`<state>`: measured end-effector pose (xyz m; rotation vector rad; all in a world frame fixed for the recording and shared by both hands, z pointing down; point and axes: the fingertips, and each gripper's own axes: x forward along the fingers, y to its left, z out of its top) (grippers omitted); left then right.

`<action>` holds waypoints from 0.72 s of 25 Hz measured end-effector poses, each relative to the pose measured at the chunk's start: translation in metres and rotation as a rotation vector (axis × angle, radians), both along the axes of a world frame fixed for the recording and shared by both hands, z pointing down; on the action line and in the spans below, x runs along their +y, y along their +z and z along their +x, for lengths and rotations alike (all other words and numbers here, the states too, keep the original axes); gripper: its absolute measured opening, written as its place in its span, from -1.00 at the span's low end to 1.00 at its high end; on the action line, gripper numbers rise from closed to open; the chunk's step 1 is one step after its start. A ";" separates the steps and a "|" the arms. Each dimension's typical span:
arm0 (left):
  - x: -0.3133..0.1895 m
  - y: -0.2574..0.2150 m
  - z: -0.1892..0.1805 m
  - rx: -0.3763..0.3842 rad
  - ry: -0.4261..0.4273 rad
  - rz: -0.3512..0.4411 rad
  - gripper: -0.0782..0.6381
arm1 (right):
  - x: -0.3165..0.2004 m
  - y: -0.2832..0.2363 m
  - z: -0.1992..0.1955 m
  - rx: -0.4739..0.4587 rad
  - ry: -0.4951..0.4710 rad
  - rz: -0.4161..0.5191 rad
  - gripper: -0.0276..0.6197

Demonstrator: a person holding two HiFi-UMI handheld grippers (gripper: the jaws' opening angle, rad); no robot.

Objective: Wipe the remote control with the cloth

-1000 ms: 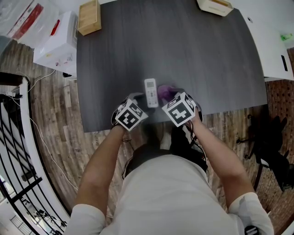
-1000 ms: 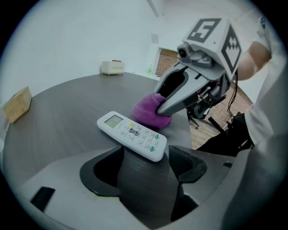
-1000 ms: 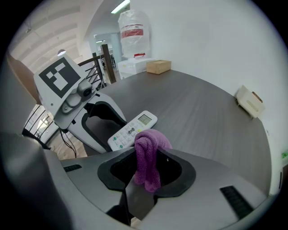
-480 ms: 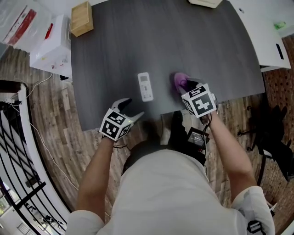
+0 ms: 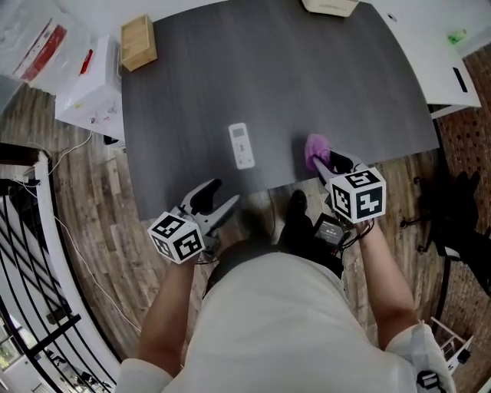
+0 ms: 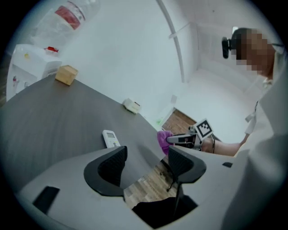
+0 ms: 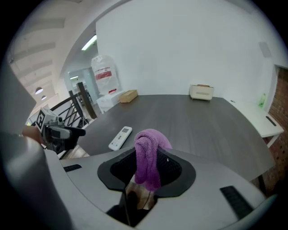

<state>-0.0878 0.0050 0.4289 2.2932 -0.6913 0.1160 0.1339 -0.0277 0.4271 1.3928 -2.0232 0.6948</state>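
We hold the right tongs (image 5: 324, 166) pinching the purple cloth (image 5: 315, 149). It is bunched into a wad that stands up between the jaws and pokes out past their tips. We judge that this grip lets soft fabric, not hard plastic, meet whatever we wipe.

The remote control (image 5: 242, 145) lies flat and face up on the dark table (image 5: 307, 77), close to its near edge. It sits to the left of the cloth and apart from it, so no wiping contact exists right now. Its spot between our 2 arms keeps it within easy reach of either.

The left tongs (image 5: 220, 196) are spread wide with nothing between the jaws. They hang off the near edge of the table, over the wooden floor. We take that open stance as readiness to steady the remote control while the cloth rubs it, though that is only our reading.

A wooden box (image 5: 138, 42) and a pale box (image 5: 330, 6) stand at the far corners, well apart from the work.

As for writing, we can read none. The remote control shows a small screen and buttons but no legible brand. A clear plastic bag (image 5: 34, 34) beside the table carries a red label too blurred to read. The cubes on the tongs bear only black-and-white square patterns.
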 end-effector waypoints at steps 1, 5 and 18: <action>0.003 -0.007 0.000 0.029 -0.021 0.002 0.04 | 0.006 -0.004 0.000 -0.021 0.009 0.006 -0.54; 0.023 -0.034 -0.003 0.087 -0.089 0.044 -0.57 | 0.029 -0.026 0.003 -0.114 0.041 0.029 -0.54; 0.136 -0.104 0.029 0.283 -0.206 0.103 -0.72 | 0.103 -0.112 0.025 -0.283 -0.067 0.198 -0.54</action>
